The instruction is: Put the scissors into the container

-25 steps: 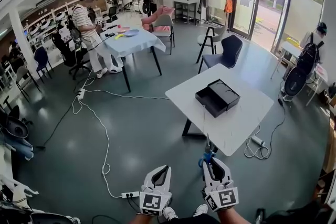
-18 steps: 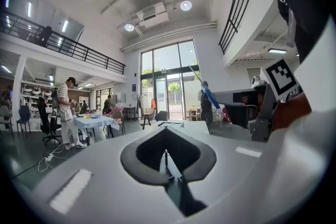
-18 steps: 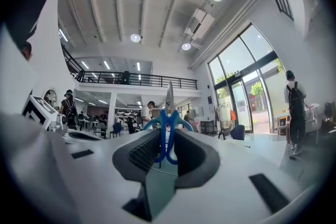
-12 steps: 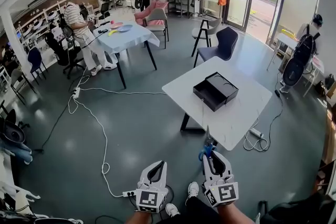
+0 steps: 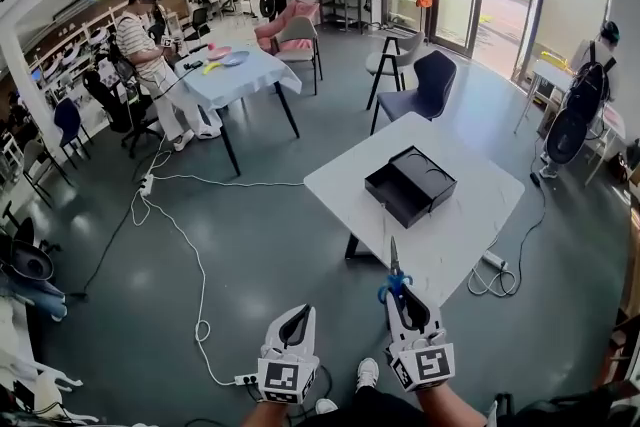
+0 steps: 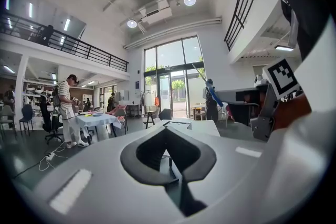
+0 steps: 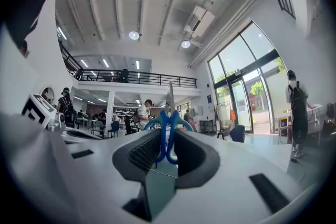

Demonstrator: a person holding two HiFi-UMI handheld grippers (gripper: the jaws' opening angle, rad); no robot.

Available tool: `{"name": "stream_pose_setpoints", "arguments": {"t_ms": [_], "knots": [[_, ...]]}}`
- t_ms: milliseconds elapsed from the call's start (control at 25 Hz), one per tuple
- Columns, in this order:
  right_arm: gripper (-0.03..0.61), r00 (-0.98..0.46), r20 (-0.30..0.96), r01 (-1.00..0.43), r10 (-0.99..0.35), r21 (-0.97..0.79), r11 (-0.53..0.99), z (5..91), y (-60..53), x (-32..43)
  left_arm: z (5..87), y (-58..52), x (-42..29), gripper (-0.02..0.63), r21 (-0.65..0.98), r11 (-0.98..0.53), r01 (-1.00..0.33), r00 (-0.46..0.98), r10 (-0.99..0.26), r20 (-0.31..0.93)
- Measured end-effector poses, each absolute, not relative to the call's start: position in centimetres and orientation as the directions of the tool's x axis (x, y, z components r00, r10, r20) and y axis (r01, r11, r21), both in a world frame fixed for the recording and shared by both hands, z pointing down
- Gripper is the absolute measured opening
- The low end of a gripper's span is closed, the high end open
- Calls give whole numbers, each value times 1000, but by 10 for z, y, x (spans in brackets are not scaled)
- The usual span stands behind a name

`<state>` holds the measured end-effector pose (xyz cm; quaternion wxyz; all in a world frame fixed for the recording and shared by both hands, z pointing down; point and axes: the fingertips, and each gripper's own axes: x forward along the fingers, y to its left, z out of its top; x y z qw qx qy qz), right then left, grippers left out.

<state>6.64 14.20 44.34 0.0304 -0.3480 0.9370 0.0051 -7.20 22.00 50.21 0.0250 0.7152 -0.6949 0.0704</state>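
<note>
My left hand-held gripper (image 5: 302,313) is clenched, empty. My right hand-held gripper (image 5: 398,295) grasps the scissors (image 5: 394,270) by their blue handles. The container (image 5: 410,183) lies well ahead on the table (image 5: 455,235). Held so narrowly, the scissors could pivot or slip.

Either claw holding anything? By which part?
Right claw grips the scissors by their blue handles, blades pointing away from it. Left claw is shut, holding nothing.
</note>
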Motion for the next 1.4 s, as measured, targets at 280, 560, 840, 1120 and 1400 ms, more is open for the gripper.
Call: {"name": "stream_pose_setpoints", "arguments": {"t_ms": [280,560,840,1120,1400], "knots": [[84,-778,-58,-625,-625,-15,780,447,87,61,502,167,-74,8,-76,-15,-997,4,-989,146],[84,-801,-50,-597,-597,-16,802,447,43,61,499,121,-68,8,-64,-1,-998,-8,-991,136],[84,-816,-56,-575,-575,-20,818,446,20,63,502,99,-60,8,-81,7,-997,-20,-988,153],[84,-803,-75,-591,-591,-29,806,447,7,56,509,90,-71,8,-88,1,-996,-17,-985,170],[84,-798,-68,-599,-599,-19,800,445,-23,25,514,54,-104,8,-69,-10,-998,-1,-987,159]]}}
